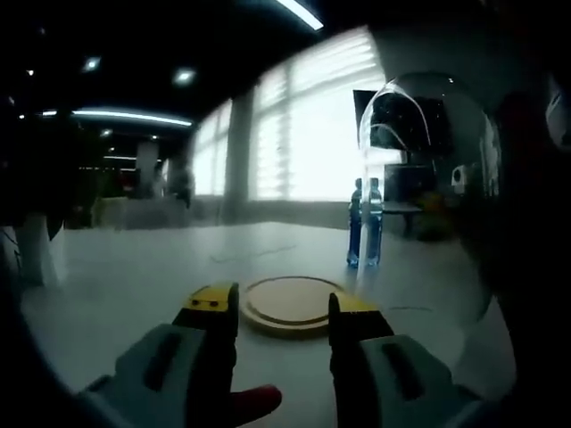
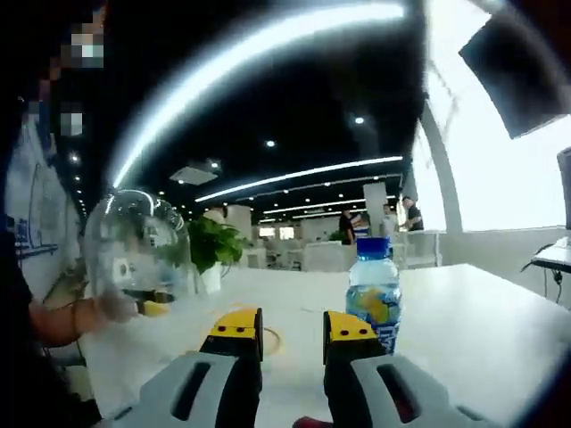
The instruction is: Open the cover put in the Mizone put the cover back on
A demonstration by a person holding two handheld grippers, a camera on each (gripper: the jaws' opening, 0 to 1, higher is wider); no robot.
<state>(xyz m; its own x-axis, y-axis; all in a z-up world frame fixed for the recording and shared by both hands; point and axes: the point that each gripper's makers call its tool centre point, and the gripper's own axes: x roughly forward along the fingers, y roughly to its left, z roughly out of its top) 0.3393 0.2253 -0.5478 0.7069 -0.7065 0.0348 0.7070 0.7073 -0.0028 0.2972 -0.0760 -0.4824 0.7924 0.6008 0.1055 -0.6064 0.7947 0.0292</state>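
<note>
The left gripper (image 1: 283, 314) is parted over a round wooden base (image 1: 290, 304) lying flat on the white table (image 1: 134, 267), gripping nothing. Beyond the base stands a blue Mizone bottle (image 1: 365, 223), seen through the clear glass dome cover (image 1: 419, 178) raised at right. The right gripper view shows the bottle's label and blue cap close behind the right gripper (image 2: 293, 325), also spread and empty, with the dome held aloft at left.

Grey gripper (image 1: 283, 314) (yellow tips)
</note>
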